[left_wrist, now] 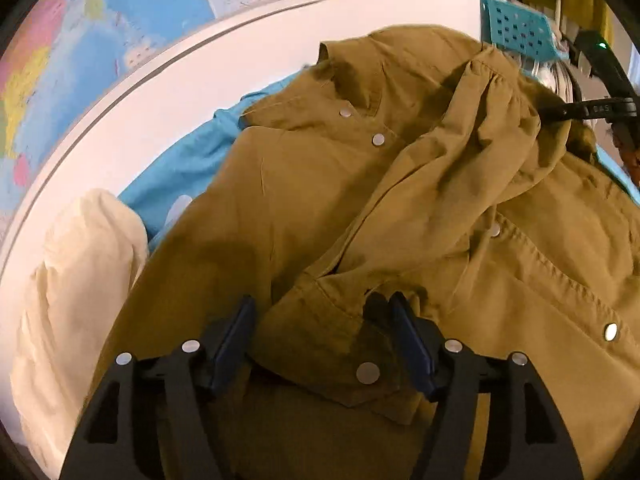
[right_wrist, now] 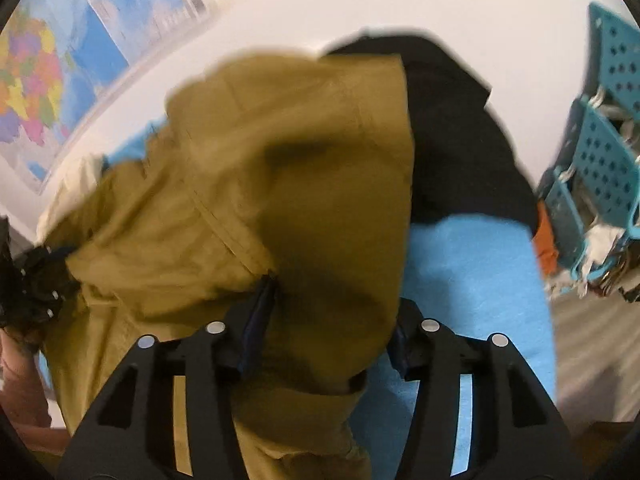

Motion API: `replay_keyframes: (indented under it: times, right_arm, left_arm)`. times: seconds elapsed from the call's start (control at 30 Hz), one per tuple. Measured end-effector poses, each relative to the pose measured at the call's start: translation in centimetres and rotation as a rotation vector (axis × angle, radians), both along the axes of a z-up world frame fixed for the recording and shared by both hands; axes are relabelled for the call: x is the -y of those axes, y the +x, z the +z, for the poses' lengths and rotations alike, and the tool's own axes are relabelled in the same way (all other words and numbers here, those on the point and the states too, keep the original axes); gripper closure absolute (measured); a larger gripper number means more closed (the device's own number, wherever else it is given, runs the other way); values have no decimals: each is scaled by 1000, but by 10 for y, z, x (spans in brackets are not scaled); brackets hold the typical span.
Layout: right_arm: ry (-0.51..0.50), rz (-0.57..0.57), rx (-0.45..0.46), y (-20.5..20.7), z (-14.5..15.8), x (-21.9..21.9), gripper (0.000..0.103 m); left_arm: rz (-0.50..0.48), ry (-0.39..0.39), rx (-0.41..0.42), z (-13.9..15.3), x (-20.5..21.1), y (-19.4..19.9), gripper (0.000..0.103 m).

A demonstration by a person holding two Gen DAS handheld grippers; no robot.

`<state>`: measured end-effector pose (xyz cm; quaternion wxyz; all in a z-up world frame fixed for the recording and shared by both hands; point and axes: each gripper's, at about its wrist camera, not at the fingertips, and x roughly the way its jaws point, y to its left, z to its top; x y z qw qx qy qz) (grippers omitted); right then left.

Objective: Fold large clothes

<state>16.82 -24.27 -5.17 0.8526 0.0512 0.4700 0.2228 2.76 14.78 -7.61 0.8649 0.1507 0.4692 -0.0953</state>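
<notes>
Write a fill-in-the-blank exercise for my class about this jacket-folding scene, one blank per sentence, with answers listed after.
1. The jacket being folded is ____ in colour.
2. The jacket fastens with round metal ____.
3. The sheet under the jacket is ____.
4. The sleeve cuff lies between the fingers of the ____ gripper.

Answers: olive-brown; snaps; blue; left

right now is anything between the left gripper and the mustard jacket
Nothing visible is. The left gripper sits right over the mustard jacket, jaws open, with the sleeve cuff lying between its fingers. No other item covers the fabric there; the cream garment lies off to the side.
</notes>
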Motion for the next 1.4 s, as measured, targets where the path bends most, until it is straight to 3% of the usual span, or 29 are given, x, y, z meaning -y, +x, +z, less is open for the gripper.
replay_keyframes:
  times: [0.1, 0.2, 0.27, 0.33, 0.37, 0.43, 0.6, 0.67, 0.73, 0.83, 0.9, 1.0, 1.17, 1.23, 1.27, 1.3, 1.33, 1.37, 1.4]
  right_arm:
    - [-2, -18, 127, -20, 37, -7, 46]
    - [-17, 99, 225, -44, 60, -47, 37]
    - [-63, 187, 261, -58, 62, -84, 37]
    - [-172, 253, 314, -68, 58, -119, 29]
    - [-240, 250, 342, -65, 56, -132, 23]
    - [-348, 204, 385, -63, 53, -138, 23]
    - [-381, -32, 268, -35, 40, -79, 22]
    - [-320, -121, 238, -36, 44, -50, 22]
    - [-227, -120, 251, -43, 55, -41, 26]
    - [-176, 12, 349, -66, 76, -68, 27]
    - [-123, 174, 351, -74, 76, -105, 37]
    - [-58, 380, 241, -69, 52, -162, 58]
    - [-115, 513, 61, -49, -9, -227, 62]
    - [-185, 503, 40, -45, -24, -238, 58]
    - [-174, 497, 39, -46, -19, -240, 51]
    - [-169, 491, 45, -49, -13, -241, 50]
    - [-167, 490, 83, -56, -2, -242, 50]
    - [-151, 504, 110, -66, 8, -243, 44]
    - [-103, 541, 131, -77, 20, -244, 37]
  left_arm:
    - [0, -117, 49, 22, -19, -15, 23]
    - [25, -153, 117, 45, -34, -36, 22]
    - [53, -145, 169, 63, -43, -52, 22]
    - [85, -126, 202, 73, -51, -62, 22]
    - [114, -106, 219, 78, -58, -71, 22]
    - [166, -73, 232, 81, -71, -86, 22]
    - [219, -47, 174, 63, -100, -115, 18]
    - [218, -54, 155, 52, -106, -122, 18]
    - [226, -66, 141, 45, -111, -125, 18]
    - [241, -93, 132, 39, -116, -125, 22]
    - [247, -97, 140, 39, -117, -130, 22]
    - [273, -129, 148, 40, -126, -142, 22]
    - [325, -165, 103, 23, -136, -162, 22]
    - [334, -181, 65, 11, -139, -165, 29]
    - [335, -195, 35, 4, -141, -166, 52]
    - [331, -218, 5, -2, -144, -166, 74]
    - [325, -258, -6, -2, -148, -166, 80]
    - [322, -281, -4, 0, -151, -167, 90]
    - [315, -301, 6, 6, -153, -168, 92]
